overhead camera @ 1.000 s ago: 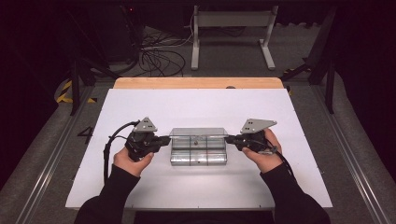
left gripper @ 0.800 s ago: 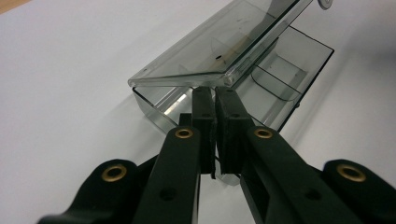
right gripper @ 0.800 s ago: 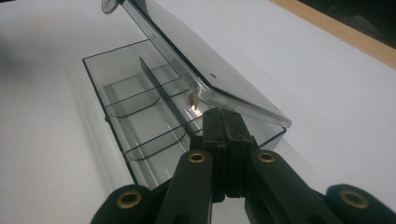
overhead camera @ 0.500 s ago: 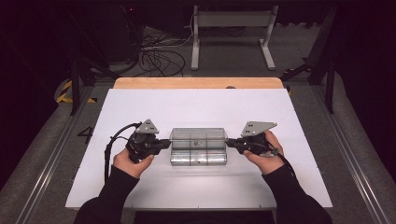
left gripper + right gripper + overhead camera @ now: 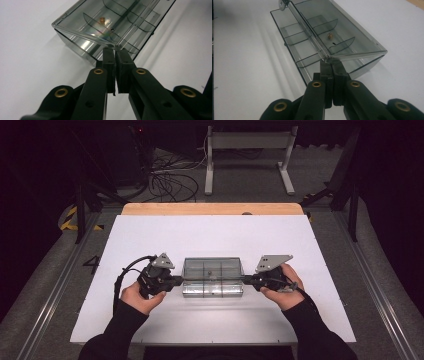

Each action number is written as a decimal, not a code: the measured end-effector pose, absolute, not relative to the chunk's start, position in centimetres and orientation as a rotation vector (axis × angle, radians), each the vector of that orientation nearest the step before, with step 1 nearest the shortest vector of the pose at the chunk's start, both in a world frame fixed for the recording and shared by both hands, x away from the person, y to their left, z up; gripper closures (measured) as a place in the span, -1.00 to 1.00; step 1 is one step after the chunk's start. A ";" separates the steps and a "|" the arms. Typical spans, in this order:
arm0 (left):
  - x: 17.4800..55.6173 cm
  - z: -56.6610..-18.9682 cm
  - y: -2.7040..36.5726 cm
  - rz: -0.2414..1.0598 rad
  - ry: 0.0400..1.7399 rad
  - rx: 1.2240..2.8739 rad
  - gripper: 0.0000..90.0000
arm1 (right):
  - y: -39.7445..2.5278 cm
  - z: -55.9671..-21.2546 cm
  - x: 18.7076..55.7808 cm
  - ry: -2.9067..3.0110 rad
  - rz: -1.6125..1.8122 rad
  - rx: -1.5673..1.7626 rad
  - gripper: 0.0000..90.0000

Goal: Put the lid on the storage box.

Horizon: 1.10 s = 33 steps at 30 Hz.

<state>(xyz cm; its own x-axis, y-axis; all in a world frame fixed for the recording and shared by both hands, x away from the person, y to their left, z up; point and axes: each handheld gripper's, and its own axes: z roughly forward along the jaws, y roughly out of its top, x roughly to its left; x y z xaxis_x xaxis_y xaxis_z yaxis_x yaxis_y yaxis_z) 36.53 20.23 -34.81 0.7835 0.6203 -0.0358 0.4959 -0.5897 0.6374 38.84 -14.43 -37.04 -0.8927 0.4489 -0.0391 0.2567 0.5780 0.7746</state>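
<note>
A smoky clear compartment box (image 5: 212,277) lies on the white board, its hinged lid (image 5: 100,22) tilted up from the tray. Inside one middle compartment sits a small brass piece (image 5: 102,19), also seen under the lid as a brass piece (image 5: 330,35). My left gripper (image 5: 176,280) is at the box's left end, and its closed jaws pinch the lid's front edge at the corner (image 5: 115,51). Over at the right end, my right gripper (image 5: 248,280) pinches the same edge's other corner (image 5: 332,62).
The white board (image 5: 150,240) covers a wooden table whose far edge (image 5: 210,209) shows behind it. Cables (image 5: 165,180) and a metal stand (image 5: 247,150) are on the floor beyond. Metal rails run along both sides of the table.
Both grippers have shifted slightly toward the near edge while staying at the box's two ends. The box itself has not moved on the board.
</note>
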 end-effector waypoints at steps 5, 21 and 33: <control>36.4 -35.1 20.0 0.239 0.822 2.359 0.92 | -14.4 -37.2 38.6 2.605 1.190 0.578 0.99; 36.4 -36.1 19.5 0.205 0.809 2.452 0.91 | -14.4 -38.0 38.1 2.658 1.133 0.581 0.99; 36.2 -36.7 19.2 0.205 0.800 2.497 0.90 | -14.4 -38.7 37.7 2.691 1.093 0.570 0.98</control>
<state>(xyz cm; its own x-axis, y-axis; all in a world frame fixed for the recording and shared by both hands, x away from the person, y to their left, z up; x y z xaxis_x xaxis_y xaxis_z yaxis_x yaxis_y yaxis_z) 36.20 19.19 -36.75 0.8154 0.5789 -0.0105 0.5027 -0.6989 0.5087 37.66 -14.41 -38.66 -0.9101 0.4138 -0.0231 0.2804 0.6560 0.7007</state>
